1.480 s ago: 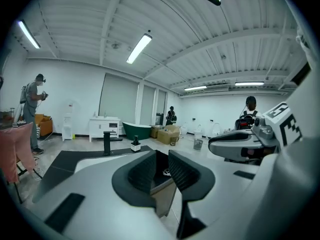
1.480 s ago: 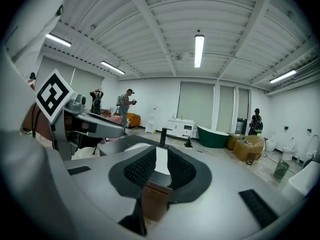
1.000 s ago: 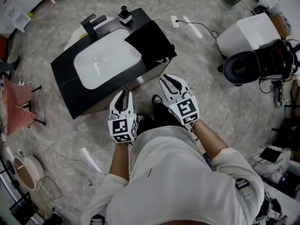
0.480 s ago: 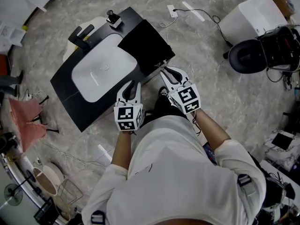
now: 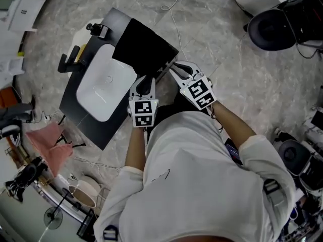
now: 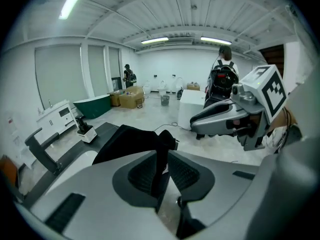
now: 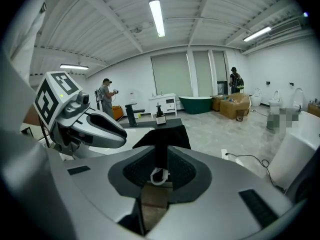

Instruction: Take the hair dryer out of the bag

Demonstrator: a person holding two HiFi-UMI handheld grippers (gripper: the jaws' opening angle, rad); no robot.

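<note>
- The black bag (image 5: 144, 47) lies flat on one end of the black bench (image 5: 96, 130), just beside the white sink basin (image 5: 103, 87). What is inside the bag is hidden.
- The left hand-held gripper (image 5: 146, 80) points at the near edge of the bag. Its jaws stand only a little apart. The dark cloth shows in the narrow gap, but the pads do not seem to press on it.
- The right hand-held gripper (image 5: 174, 67) is at the near corner of the bag. Its jaws are also almost together and they hold nothing. A small white loop (image 7: 158, 176) shows in its gap, below the edge of the bag.
</note>
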